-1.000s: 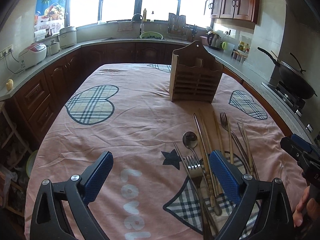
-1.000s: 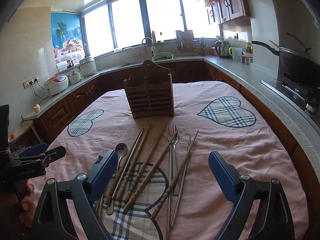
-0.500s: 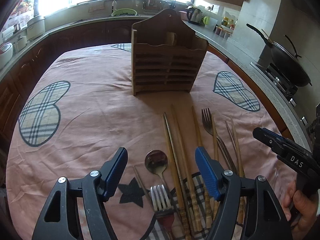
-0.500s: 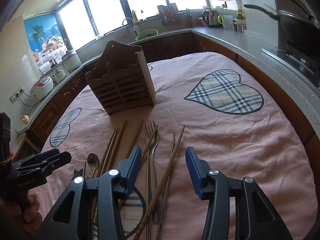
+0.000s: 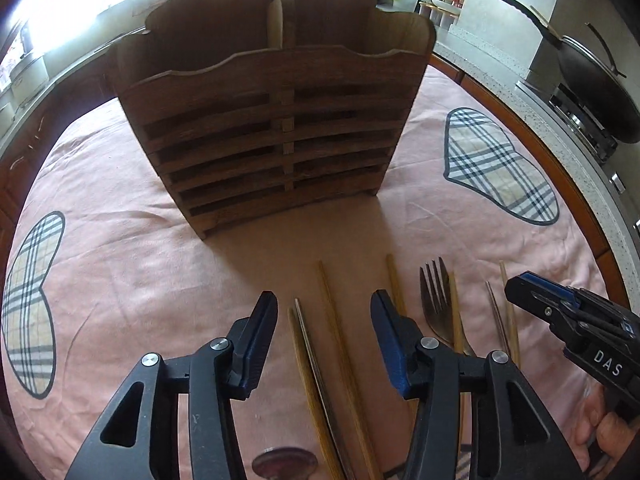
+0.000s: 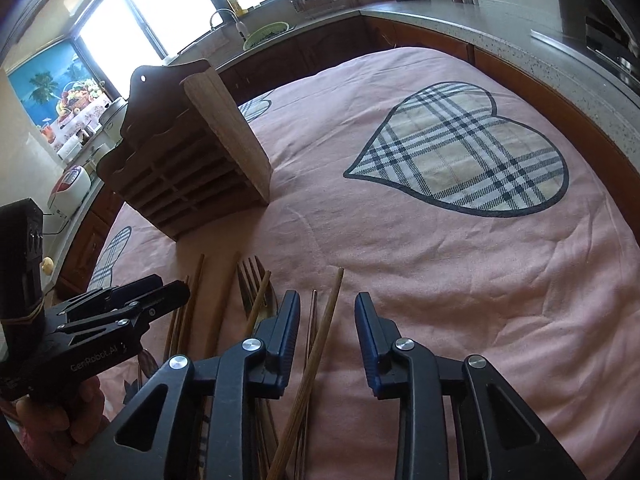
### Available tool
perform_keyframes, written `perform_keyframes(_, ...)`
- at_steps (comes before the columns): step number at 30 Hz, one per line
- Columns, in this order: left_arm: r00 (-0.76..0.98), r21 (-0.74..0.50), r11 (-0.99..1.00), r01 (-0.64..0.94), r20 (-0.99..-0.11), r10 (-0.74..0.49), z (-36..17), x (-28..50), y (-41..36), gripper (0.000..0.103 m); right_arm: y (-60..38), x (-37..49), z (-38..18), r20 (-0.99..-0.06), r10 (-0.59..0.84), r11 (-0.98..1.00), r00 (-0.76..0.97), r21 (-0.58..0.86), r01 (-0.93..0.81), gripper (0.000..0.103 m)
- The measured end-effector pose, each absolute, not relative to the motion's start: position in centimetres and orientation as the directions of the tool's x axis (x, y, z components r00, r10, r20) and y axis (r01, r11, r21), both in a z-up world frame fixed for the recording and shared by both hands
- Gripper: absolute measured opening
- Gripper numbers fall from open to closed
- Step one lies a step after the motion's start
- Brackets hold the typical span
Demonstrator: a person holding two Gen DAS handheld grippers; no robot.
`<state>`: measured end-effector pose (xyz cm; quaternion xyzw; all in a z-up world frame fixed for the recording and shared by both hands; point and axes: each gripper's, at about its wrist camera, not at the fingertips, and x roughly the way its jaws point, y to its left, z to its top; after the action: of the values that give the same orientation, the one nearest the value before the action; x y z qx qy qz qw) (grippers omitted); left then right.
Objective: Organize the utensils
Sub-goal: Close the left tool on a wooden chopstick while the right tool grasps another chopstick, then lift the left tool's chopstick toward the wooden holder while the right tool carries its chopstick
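A slatted wooden utensil holder (image 5: 276, 120) (image 6: 180, 152) stands upright on the pink tablecloth. In front of it lie several utensils side by side: wooden chopsticks (image 5: 336, 320), a wood-handled blade (image 5: 306, 344), a fork (image 5: 434, 296) (image 6: 252, 280) and a spoon (image 5: 284, 460). My left gripper (image 5: 324, 316) hovers low over them, jaws closing, straddling the blade and one chopstick without the pads touching. My right gripper (image 6: 328, 320) is also closing; a wooden chopstick (image 6: 326, 320) and a thin metal one (image 6: 313, 320) lie between its fingers, not pinched. Each gripper shows in the other's view.
The tablecloth carries plaid hearts (image 6: 460, 152). A counter runs round the table, with a wok on the stove (image 5: 592, 80) to the right and a rice cooker (image 6: 70, 188) to the left. A hand (image 5: 604, 436) holds the right gripper's handle.
Both grippers have come forward and down toward the far ends of the utensils, so the holder looms larger. Both pairs of jaws have narrowed a lot.
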<state>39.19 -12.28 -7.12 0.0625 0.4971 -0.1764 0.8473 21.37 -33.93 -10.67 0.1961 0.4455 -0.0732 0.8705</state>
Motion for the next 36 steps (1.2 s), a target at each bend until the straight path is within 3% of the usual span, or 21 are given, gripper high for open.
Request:
perform_keyframes(4,0.402,-0.077,0.924,0.375,-0.884,-0.236,-8.4,41.2,-13.3,0.038,-34.0,22.3,-11.4,-0.819,0.058,0.915,0.571,0.272,0.298,0.027)
perform_keyframes(7,0.404,-0.045,0.918,0.394,-0.889,-0.217,-9.1,41.9,-14.4,0.031,-34.0,22.8,-12.0,-0.824,0.067,0.913,0.562,0.278,0.299,0.018)
perform_keyframes(9,0.407,-0.034,0.912,0.409,-0.888,-0.216,-9.4,41.9,-14.9,0.012,-34.1,22.9,-12.0,-0.822,0.067,0.912,0.565,0.28,0.299,0.013)
perform_keyframes(10,0.401,-0.043,0.909,0.414,-0.888,-0.225,-9.5,42.1,-15.1,0.008,-34.1,22.9,-12.0,-0.82,0.073,0.91,0.567,0.287,0.298,0.008)
perform_keyframes(20,0.426,-0.133,0.897,0.42,-0.844,-0.325,-6.3,39.7,-13.0,0.006,-33.5,22.2,-9.7,-0.777,0.098,0.908,0.622,0.326,0.264,0.006)
perform_keyframes(36,0.559,-0.262,0.883,0.388,-0.695,-0.452,3.1,30.6,-3.7,0.005,-29.8,20.3,-2.5,-0.677,0.113,0.938,0.728,0.314,0.146,0.005)
